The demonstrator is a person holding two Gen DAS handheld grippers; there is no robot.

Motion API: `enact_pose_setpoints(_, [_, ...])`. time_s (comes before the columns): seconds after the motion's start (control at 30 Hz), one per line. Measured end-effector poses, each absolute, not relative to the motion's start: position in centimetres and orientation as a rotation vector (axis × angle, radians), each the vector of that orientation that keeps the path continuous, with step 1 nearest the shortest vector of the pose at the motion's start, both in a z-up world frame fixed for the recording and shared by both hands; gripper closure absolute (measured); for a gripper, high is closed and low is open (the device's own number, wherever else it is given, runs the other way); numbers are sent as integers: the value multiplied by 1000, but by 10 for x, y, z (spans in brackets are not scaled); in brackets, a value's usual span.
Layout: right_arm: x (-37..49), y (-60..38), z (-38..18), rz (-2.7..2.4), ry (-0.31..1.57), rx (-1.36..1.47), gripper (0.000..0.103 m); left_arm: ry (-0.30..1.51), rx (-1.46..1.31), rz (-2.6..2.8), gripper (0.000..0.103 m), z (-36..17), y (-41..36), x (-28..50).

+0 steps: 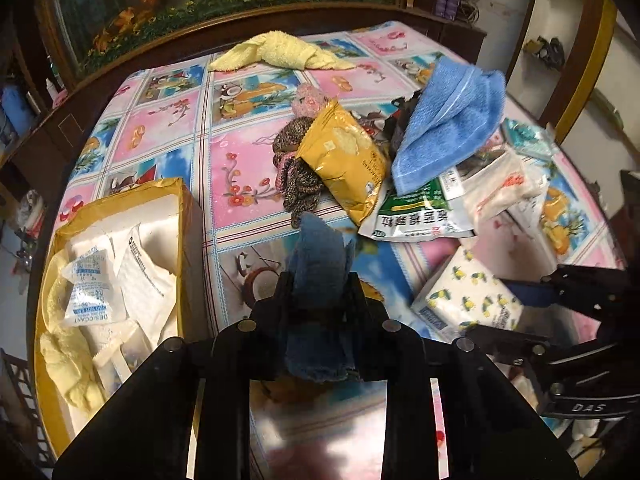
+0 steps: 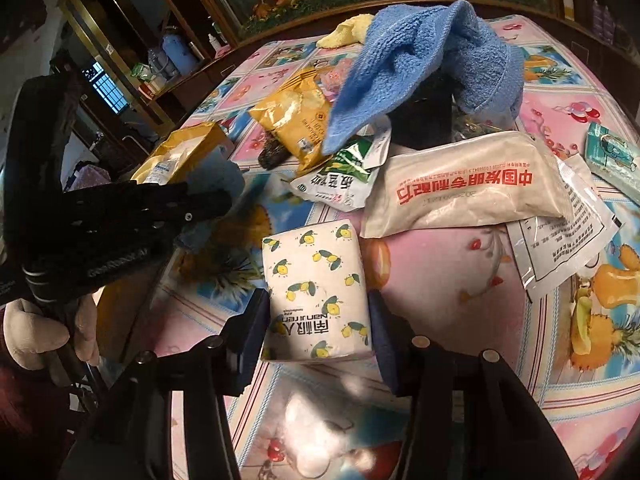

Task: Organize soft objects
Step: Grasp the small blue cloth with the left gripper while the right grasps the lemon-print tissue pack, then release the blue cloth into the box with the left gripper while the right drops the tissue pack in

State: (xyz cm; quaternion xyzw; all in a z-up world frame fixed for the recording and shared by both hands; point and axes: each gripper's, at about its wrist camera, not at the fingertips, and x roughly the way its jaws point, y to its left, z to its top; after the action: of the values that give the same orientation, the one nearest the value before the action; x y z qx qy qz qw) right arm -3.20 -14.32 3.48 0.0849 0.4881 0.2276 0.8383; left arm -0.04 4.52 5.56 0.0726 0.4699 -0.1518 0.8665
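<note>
My left gripper (image 1: 320, 284) is shut on a dark blue cloth (image 1: 318, 256), which sticks up between its fingers above the patterned tablecloth (image 1: 168, 136). Left of it stands a yellow cardboard box (image 1: 120, 196) holding white desiccant packets (image 1: 88, 292) and a pale yellow cloth (image 1: 68, 364). My right gripper (image 2: 317, 306) has its pads against both sides of a white tissue pack with lemon print (image 2: 316, 280), which lies on the table. The same pack (image 1: 468, 296) shows at the right of the left wrist view. In the right wrist view the left gripper (image 2: 208, 208) holds the blue cloth (image 2: 216, 176).
A light blue towel (image 1: 448, 128) drapes over a dark object. Around it lie a yellow snack bag (image 1: 344, 156), a knitted brown-pink item (image 1: 296, 176), a green-white pouch (image 1: 420, 216), a white pouch with red characters (image 2: 460, 192) and a teal packet (image 2: 612, 156). A yellow towel (image 1: 280, 54) lies far back. A hand (image 2: 40, 328) grips the left handle.
</note>
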Motion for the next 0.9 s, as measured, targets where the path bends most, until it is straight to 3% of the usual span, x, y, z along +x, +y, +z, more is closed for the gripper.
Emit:
enact_pose_setpoints(0.37, [-55,-103,77,634,955,218,54,828,-103,-188,78,113,169,-88])
enact_pose_setpoints(0.7, [-54,-1,90,772,962,118,54,926,-195,6,78,64,252,-100])
enact_pose_setpoints(0.9, [-54,59,84,834,979,20,53,949,-208,41,70,51,264,-95])
